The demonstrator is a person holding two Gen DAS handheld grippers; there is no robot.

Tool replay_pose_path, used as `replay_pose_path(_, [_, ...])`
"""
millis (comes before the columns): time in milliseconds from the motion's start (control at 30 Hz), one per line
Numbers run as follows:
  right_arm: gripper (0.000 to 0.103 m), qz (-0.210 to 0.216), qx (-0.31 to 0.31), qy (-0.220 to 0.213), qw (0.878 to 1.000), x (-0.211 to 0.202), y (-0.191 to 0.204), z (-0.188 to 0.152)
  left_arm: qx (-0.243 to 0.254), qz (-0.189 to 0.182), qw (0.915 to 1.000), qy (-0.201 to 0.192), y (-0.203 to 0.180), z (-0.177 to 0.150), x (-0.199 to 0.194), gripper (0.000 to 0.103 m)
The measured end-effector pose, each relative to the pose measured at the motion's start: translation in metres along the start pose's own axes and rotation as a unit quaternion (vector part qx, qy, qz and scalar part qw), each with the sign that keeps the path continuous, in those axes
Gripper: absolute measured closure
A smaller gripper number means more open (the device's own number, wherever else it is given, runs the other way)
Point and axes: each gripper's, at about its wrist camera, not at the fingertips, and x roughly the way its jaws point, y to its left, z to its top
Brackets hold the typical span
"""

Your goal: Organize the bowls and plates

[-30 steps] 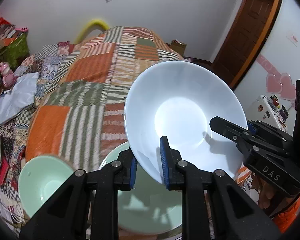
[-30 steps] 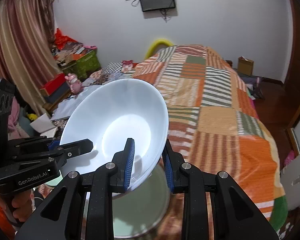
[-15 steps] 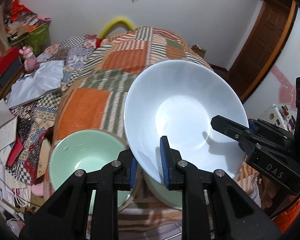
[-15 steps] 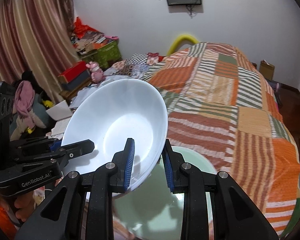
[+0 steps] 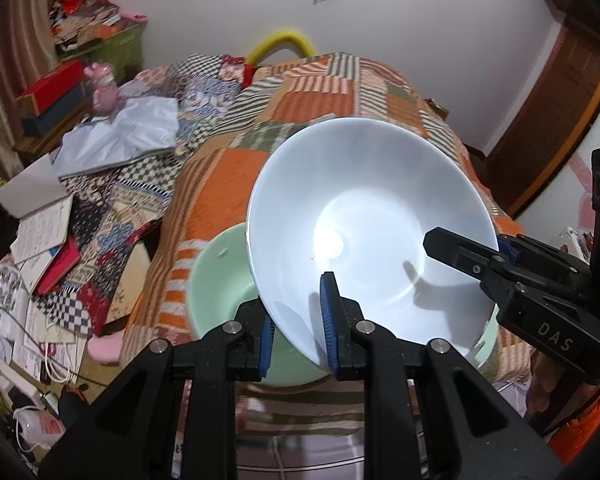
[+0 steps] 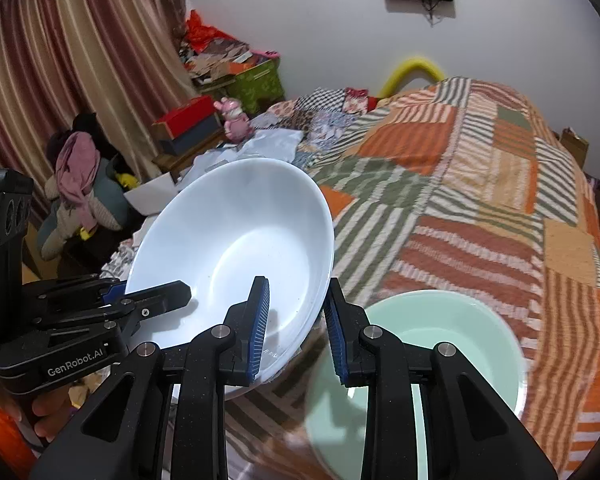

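Currently I am holding one white bowl point(image 5: 372, 232) in the air with both tools. My left tool point(image 5: 296, 328) is clamping the bowl's near rim at lower centre of the left view; my right tool point(image 6: 296, 320) is clamping the opposite rim at lower centre of the right view. The bowl is tilting, its open side facing up toward the cameras.

Item below: a green bowl point(image 5: 220, 280) is resting on the striped bed cover point(image 6: 460, 200), showing just left of and under the white bowl in the left view. A second green bowl point(image 6: 432, 360) is sitting at lower right in the right view, apart from the white one.

Judgement: the next move is lowering the white bowl onto a green bowl directly beneath, both tools being equally near.
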Motion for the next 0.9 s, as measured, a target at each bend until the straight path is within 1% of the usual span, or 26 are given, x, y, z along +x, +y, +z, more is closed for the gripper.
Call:
replay_pose_path(367, [0.078,0.025,0.011,0.045,0.999,0.035,0.010,-0.010,-0.020,0.013,0.9994,0.027,0.031,-0.018,0.020,0.082])
replay_pose_path(533, [0.078,0.022,0.003,0.065,0.998,0.047,0.017,-0.015,-0.027,0.016,0.9986,0.043,0.041,-0.026,0.033,0.082])
replay_pose_path(733, [0.078,0.023,0.002,0.080,0.997,0.057,0.016,-0.018,-0.038,0.013,0.9982,0.045,0.047,-0.027,0.040,0.082])
replay_pose_path(867, [0.077,0.024,0.004,0.081,0.996,0.059,0.014,-0.019,-0.032,0.020,0.9981,0.049,0.046,-0.029,0.046,0.082])
replay_pose_path(900, [0.077,0.024,0.006,0.081,0.996,0.059,0.013,-0.019,-0.026,0.027,0.9983,0.045,0.045,-0.029,0.047,0.082])
